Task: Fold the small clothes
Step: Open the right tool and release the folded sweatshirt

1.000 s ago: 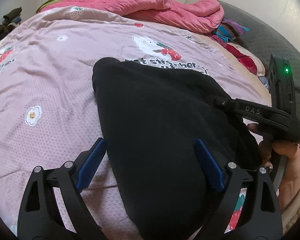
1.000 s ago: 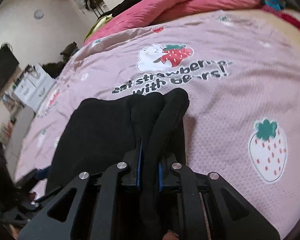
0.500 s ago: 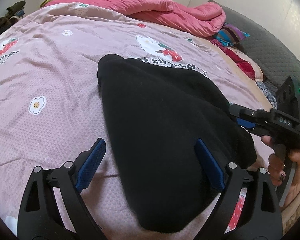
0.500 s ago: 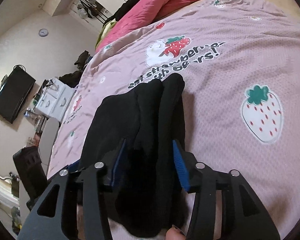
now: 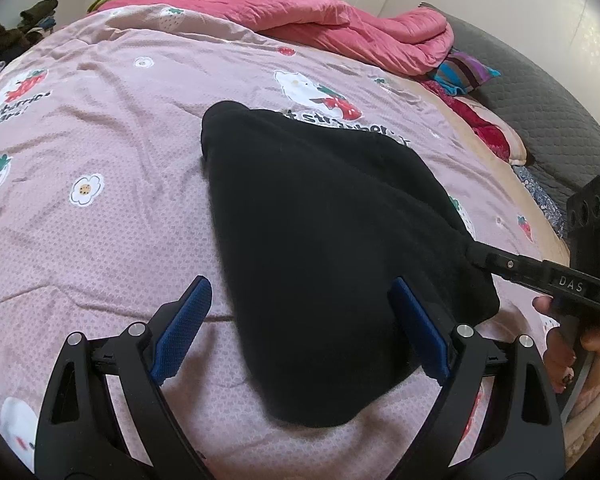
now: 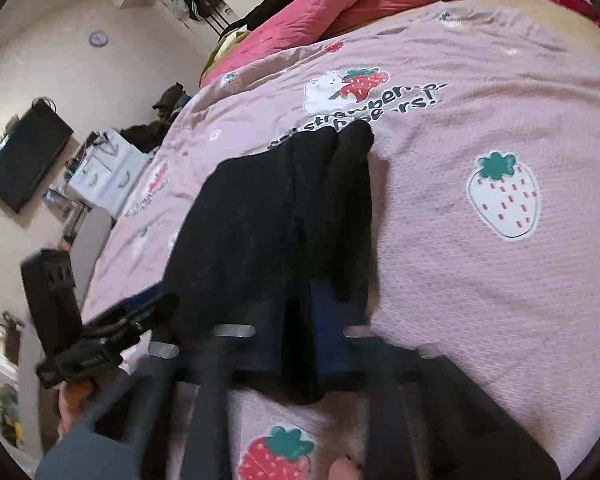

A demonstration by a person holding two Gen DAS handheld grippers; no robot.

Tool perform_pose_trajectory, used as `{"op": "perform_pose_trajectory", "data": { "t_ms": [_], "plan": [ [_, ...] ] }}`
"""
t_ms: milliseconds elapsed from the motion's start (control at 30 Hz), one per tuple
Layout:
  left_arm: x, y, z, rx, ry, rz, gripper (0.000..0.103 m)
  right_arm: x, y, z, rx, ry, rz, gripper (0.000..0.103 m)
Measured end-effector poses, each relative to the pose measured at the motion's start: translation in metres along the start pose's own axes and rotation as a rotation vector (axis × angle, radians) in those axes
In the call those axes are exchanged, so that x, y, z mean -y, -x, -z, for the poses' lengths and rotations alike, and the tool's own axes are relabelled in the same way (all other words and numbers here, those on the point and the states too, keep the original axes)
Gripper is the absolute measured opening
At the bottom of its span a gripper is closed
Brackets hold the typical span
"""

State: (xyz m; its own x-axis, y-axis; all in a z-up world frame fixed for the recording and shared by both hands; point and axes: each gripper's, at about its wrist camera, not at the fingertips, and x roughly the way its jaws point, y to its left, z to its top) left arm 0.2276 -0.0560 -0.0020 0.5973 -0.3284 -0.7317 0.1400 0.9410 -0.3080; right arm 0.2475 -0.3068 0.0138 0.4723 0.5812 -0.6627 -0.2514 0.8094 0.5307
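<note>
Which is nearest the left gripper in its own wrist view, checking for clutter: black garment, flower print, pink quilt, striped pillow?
From the left gripper:
1. Black garment, between its fingers.
2. Flower print, left.
3. Pink quilt and striped pillow, far side; too close to call.

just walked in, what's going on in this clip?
A person with a handheld gripper in each hand is folding a black garment on a bed with a pink strawberry-print cover. The left gripper is open, its blue pads straddling the garment's near end without clamping it. The right gripper is at the garment's side edge; its view is motion-blurred, with the jaws apart and cloth between the pads. The garment lies bunched into a narrow shape, fold not finished.
</note>
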Motion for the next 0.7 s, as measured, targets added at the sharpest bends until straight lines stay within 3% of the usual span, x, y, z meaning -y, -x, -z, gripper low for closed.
{"op": "perform_pose_trajectory", "data": {
  "t_ms": [200, 267, 300, 333, 400, 500, 567, 633, 700],
  "plan": [
    [0.003, 0.002, 0.005, -0.005, -0.011, -0.002, 0.084, 0.001, -0.008, 0.01, -0.024, 0.039, 0.11, 0.014],
    [0.005, 0.003, 0.008, -0.006, -0.016, -0.009, 0.084, 0.001, -0.006, 0.012, -0.011, 0.032, 0.133, 0.025],
    [0.004, 0.003, 0.008, -0.006, -0.016, -0.01, 0.084, 0.003, -0.003, 0.013, 0.004, 0.018, 0.143, 0.042],
    [0.004, 0.004, 0.008, -0.006, -0.016, -0.01, 0.084, 0.005, -0.001, 0.014, 0.012, 0.008, 0.141, 0.049],
    [0.005, 0.004, 0.009, -0.007, -0.015, -0.011, 0.084, 0.007, 0.004, 0.016, 0.032, -0.008, 0.133, 0.049],
    [0.006, 0.006, 0.011, -0.008, -0.017, -0.009, 0.084, 0.003, 0.014, 0.019, 0.081, 0.014, 0.176, 0.058],
    [0.006, 0.008, 0.013, -0.007, -0.02, -0.01, 0.084, -0.003, 0.023, 0.022, 0.126, 0.039, 0.205, 0.065],
    [0.007, 0.01, 0.014, -0.006, -0.021, -0.008, 0.085, -0.009, 0.033, 0.027, 0.189, 0.054, 0.234, 0.085],
    [0.006, 0.014, 0.015, -0.001, -0.018, -0.004, 0.088, -0.015, 0.042, 0.032, 0.244, 0.072, 0.253, 0.088]
  ]
}}
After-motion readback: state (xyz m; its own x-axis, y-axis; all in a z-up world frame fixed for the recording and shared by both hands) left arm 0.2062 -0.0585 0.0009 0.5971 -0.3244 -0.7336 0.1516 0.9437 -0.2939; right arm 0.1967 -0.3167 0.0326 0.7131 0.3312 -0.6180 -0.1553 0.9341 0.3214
